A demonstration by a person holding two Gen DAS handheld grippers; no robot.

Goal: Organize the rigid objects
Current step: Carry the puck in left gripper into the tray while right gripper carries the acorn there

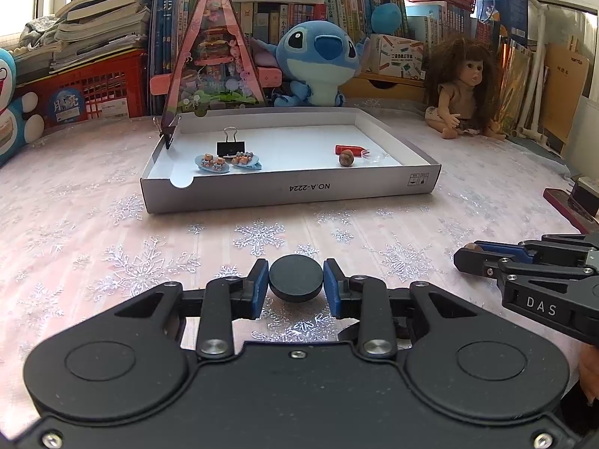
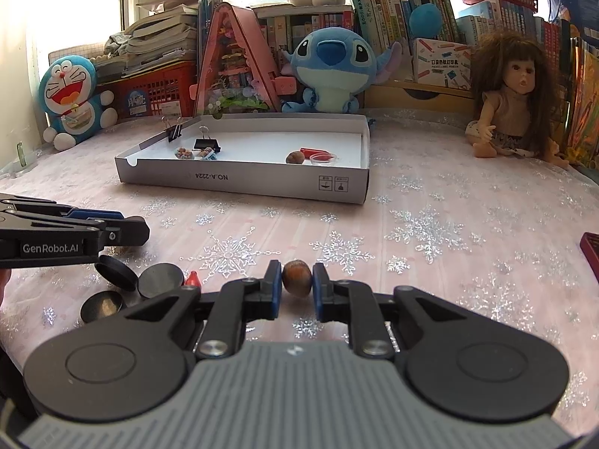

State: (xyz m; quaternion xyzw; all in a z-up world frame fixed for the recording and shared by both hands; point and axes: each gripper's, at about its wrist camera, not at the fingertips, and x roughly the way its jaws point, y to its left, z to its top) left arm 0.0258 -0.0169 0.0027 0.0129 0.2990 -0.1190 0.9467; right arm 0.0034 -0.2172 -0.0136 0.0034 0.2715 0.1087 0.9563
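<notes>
My left gripper [image 1: 296, 280] is shut on a black round disc [image 1: 295, 278], held just above the cloth. From the right wrist view that same disc [image 2: 115, 267] hangs tilted under the left gripper [image 2: 123, 230]. My right gripper [image 2: 297, 280] is shut on a brown nut [image 2: 297, 278]; its tip with the nut [image 1: 474, 247] shows at the right of the left wrist view. The shallow white box [image 1: 284, 191] ahead holds a binder clip [image 1: 230, 146], two small blue hair clips [image 1: 228, 162], another nut [image 1: 346, 158], a red piece [image 1: 350, 149] and a clear dish [image 1: 374, 156].
On the cloth under the left gripper lie two more black discs [image 2: 159, 280] [image 2: 102, 305] and a small red piece [image 2: 191, 280]. Plush toys, a doll [image 2: 513, 101], a triangular pink display [image 2: 236, 71] and books line the back. A dark red object [image 2: 590, 249] sits at the right edge.
</notes>
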